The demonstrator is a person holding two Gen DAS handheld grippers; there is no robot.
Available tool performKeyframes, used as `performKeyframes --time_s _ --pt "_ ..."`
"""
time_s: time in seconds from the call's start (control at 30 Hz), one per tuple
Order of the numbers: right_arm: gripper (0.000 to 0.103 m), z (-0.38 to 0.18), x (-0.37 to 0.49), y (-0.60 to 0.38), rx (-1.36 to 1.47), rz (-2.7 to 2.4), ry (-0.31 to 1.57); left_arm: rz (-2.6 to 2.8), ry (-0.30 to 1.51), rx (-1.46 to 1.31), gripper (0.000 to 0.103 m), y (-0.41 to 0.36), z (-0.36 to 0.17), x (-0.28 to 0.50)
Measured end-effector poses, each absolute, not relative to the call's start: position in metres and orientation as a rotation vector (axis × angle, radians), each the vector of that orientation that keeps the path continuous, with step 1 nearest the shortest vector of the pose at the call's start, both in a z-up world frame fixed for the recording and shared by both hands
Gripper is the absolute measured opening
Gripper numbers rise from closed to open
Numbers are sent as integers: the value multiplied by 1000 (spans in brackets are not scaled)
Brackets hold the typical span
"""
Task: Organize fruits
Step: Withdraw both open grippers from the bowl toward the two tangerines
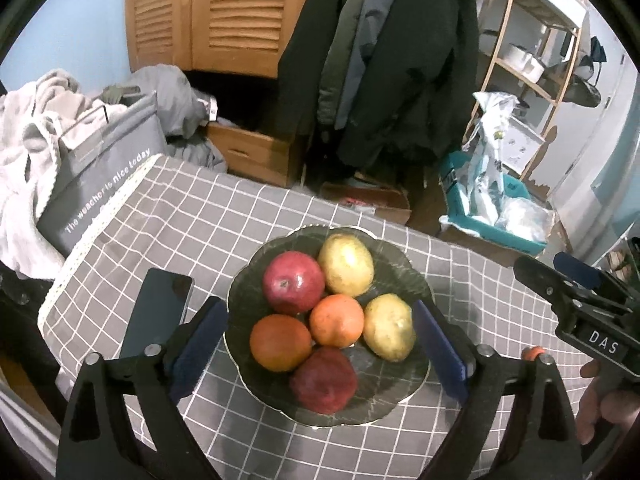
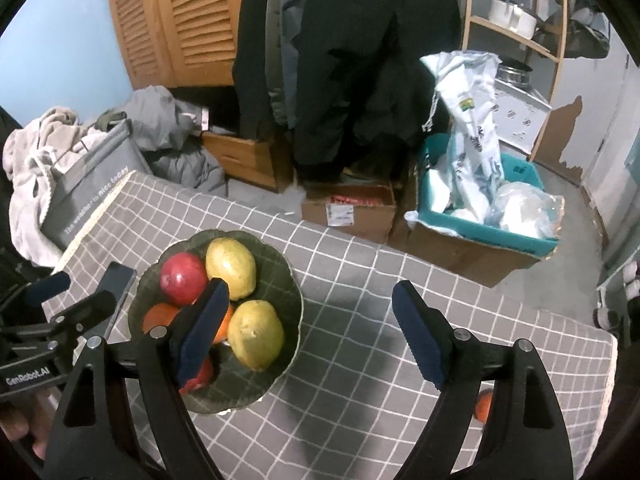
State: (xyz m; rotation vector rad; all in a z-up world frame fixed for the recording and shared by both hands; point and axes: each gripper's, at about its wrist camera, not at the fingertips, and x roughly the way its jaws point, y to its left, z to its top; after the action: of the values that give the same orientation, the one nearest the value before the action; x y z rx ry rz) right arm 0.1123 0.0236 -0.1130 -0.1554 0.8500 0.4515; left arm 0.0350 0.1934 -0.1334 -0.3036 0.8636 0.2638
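The fruit plate [image 1: 416, 276] sits below the spread, empty left gripper [image 1: 320, 356], and left of the spread, empty right gripper [image 2: 308, 332].

Dim indoor light, soft shadows, heavy fisheye bending (dark corners).

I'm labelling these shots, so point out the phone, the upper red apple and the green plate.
phone [image 1: 160, 312]: left wrist view, middle of its dark screen.
upper red apple [image 1: 293, 282]: left wrist view, its top near the stem.
green plate [image 2: 276, 276]: right wrist view, bare inner rim.
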Motion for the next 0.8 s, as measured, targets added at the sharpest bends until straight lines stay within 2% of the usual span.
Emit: performKeyframes --time_s 0.3,0.37,0.8 --pt "85 -85 92 8 -177 433 778 245 809 -239 102 175 -105 26" --pt "88 -81 88 3 -175 425 767 231 799 -232 102 170 -99 24" --pt "88 -69 72 -48 -152 366 753 129 792 -172 102 118 -85 32"
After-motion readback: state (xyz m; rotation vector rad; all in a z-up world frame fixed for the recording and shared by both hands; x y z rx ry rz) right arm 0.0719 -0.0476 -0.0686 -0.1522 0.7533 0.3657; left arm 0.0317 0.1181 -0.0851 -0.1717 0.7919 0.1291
